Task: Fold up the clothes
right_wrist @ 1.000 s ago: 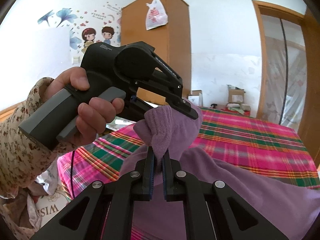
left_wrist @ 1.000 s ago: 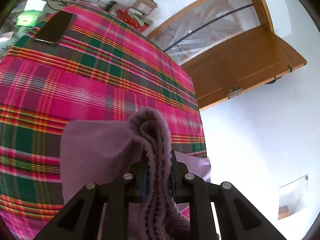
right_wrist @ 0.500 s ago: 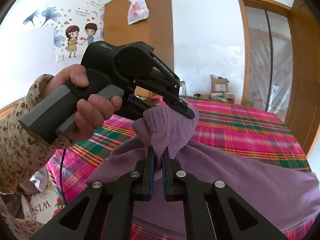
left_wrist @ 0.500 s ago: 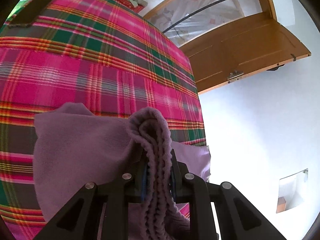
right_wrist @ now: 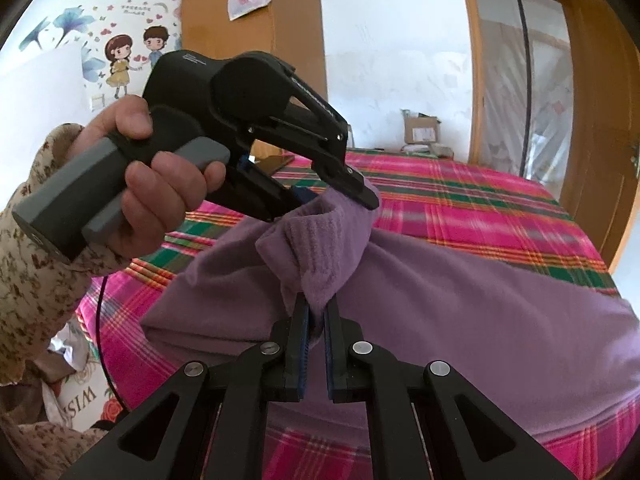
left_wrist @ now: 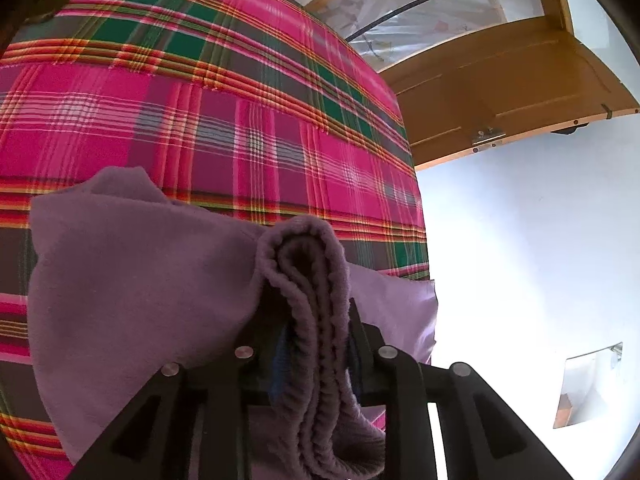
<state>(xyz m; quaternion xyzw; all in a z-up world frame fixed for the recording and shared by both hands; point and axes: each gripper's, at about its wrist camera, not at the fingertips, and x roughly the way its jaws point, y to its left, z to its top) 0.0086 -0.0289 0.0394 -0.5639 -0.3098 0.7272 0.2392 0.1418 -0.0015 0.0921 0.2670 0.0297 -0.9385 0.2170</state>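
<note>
A purple knit garment (right_wrist: 460, 304) lies spread over a plaid bed cover (right_wrist: 460, 200). My right gripper (right_wrist: 316, 308) is shut on a bunched ribbed edge of it. Just above, my left gripper (right_wrist: 340, 196), held in a hand with a floral sleeve, pinches the same bunch. In the left wrist view the left gripper (left_wrist: 318, 320) is shut on a thick ribbed fold of the purple garment (left_wrist: 132, 280), which drapes down over the plaid cover (left_wrist: 200, 112).
A wooden door (left_wrist: 500, 80) stands open at the bed's far side beside a white wall. A wooden wardrobe (right_wrist: 272, 40) and cardboard boxes (right_wrist: 420, 132) stand behind the bed. A dark flat object (right_wrist: 276, 162) lies on the cover. A cable (right_wrist: 102, 340) hangs off the bed's left edge.
Both grippers have carried the pinched bunch forward and lower over the bed; more of the purple garment now lies spread on the plaid cover. Both stayed shut.
</note>
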